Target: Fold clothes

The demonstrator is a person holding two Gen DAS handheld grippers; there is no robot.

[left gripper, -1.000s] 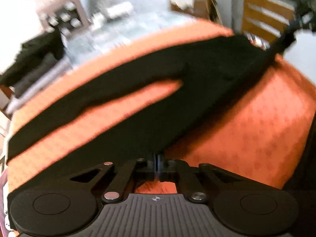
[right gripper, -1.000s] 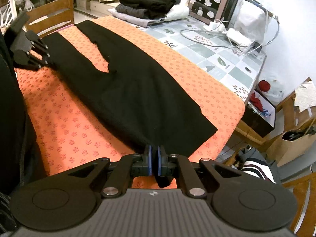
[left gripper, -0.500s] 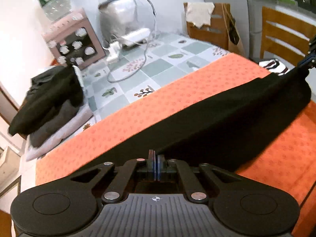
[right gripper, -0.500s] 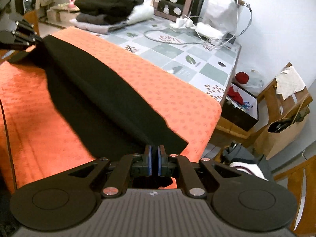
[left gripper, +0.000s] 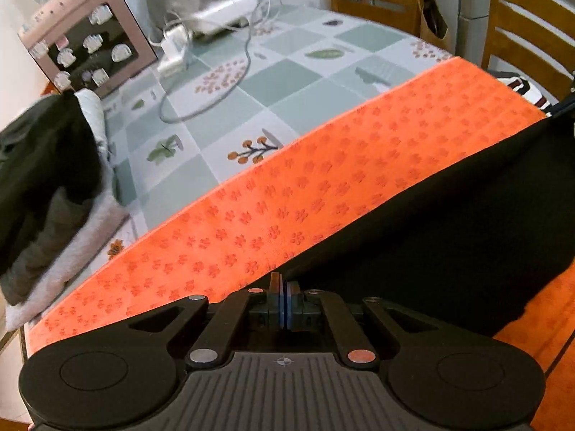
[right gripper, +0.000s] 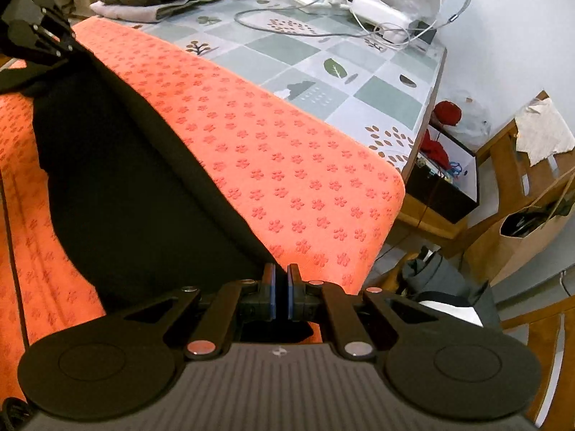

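Note:
Black trousers lie along an orange paw-print mat, doubled lengthwise into a narrow band. My left gripper is shut on one end of the trousers, low over the mat. In the right wrist view the trousers stretch from my right gripper, shut on the other end near the mat's corner, away to the left gripper at the top left. The fabric runs taut between the two grippers. Part of the right gripper shows at the right edge of the left wrist view.
Beyond the mat is a tiled tablecloth with a stack of folded clothes, a pink box, and a power strip with cables. The table edge drops to wooden chairs, a paper bag and floor clutter.
Both grippers have carried the near long edge of the trousers up and across the mat, folding the spread legs over into one narrow band. The grippers now sit lower.

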